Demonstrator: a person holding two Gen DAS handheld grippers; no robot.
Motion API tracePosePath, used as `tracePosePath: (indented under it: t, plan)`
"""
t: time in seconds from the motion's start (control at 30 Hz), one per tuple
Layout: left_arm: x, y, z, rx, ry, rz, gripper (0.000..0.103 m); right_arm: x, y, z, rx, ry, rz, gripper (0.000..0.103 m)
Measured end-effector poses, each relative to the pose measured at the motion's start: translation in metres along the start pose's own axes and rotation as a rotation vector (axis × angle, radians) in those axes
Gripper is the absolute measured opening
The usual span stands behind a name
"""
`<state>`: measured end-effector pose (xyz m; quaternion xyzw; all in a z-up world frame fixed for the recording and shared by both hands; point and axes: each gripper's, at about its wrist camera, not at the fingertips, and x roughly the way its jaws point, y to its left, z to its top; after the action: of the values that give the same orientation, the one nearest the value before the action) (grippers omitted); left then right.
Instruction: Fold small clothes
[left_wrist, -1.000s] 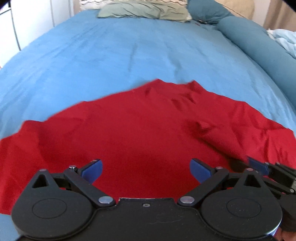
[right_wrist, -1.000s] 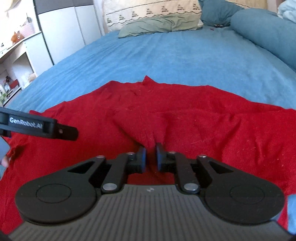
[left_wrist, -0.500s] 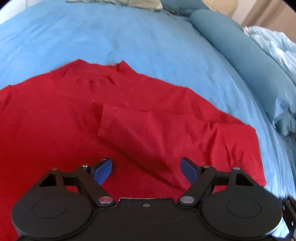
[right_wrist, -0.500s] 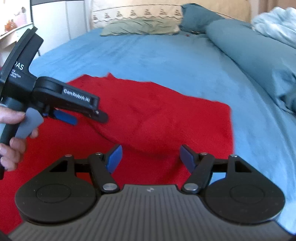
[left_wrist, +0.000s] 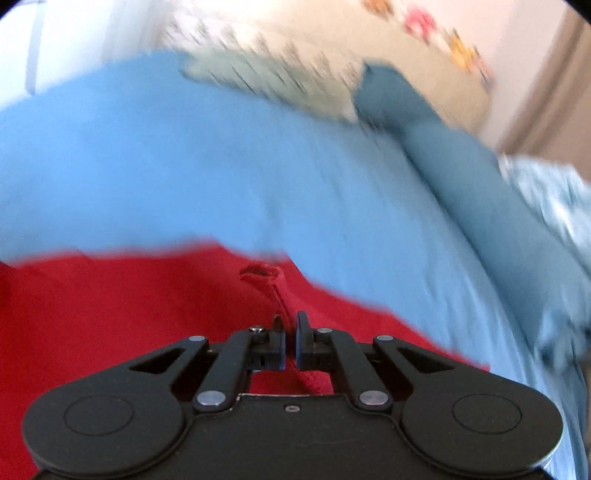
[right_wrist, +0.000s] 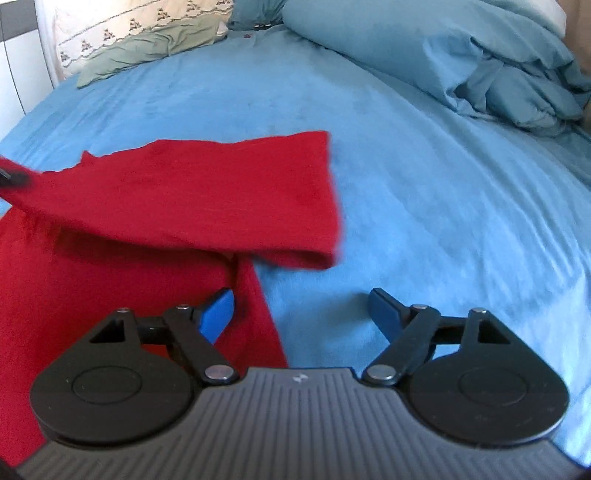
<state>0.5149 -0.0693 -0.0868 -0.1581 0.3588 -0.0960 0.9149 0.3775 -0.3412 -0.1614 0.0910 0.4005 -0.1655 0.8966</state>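
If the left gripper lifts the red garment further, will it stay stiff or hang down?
Probably floppy: the red garment already sags in a loose fold between the shut left gripper and the bed. It seems light, rising from one small pinch. The unheld part should trail behind.

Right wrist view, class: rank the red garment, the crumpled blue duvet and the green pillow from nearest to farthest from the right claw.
1. Red garment: left of the open right claw, its edge beside the left finger.
2. Crumpled blue duvet: upper right, well up the bed.
3. Green pillow: far upper left, at the bed's head.
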Motion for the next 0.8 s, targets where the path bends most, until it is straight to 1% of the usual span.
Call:
tracePosePath:
  t: [0.07,0.1,0.2,0.27,0.37,0.43,0.53,0.6,0.7,0.77,0.8]
  plan:
    - [-0.013,0.024,0.009,-0.037,-0.054,0.053,0.004,0.009,0.011,0.008,-0.013,-0.006,0.004,0.096]
    - [-0.017,0.037,0.011,-0.046,-0.069,0.080,0.004,0.009,0.013,0.011,-0.022,-0.010,0.009,0.096]
    - [-0.017,0.073,0.006,-0.078,-0.053,0.134,0.004,0.018,0.028,0.018,-0.099,-0.019,0.009,0.096]
    - [-0.018,0.091,0.001,-0.102,-0.046,0.150,0.004,0.025,0.039,0.021,-0.180,-0.029,-0.005,0.096]
    - [-0.023,0.103,-0.007,-0.093,-0.048,0.181,0.004,0.027,0.043,0.024,-0.230,-0.042,-0.005,0.096]
    - [-0.023,0.110,-0.012,-0.098,-0.030,0.173,0.004,0.026,0.044,0.026,-0.247,-0.040,0.016,0.096]
    - [-0.023,0.110,-0.018,-0.097,-0.021,0.164,0.004,0.018,0.051,0.021,-0.277,-0.025,0.073,0.096]
    - [-0.025,0.108,-0.017,-0.093,-0.027,0.158,0.004,0.015,0.058,0.017,-0.294,-0.031,0.068,0.096]
    - [-0.028,0.108,-0.014,-0.092,-0.039,0.146,0.004,0.019,0.060,0.018,-0.259,-0.048,0.042,0.095]
    - [-0.029,0.109,-0.013,-0.081,-0.044,0.147,0.004,0.022,0.058,0.021,-0.213,-0.056,-0.022,0.094]
    - [-0.030,0.110,-0.012,-0.073,-0.042,0.148,0.004,0.022,0.053,0.024,-0.186,-0.061,-0.075,0.094]
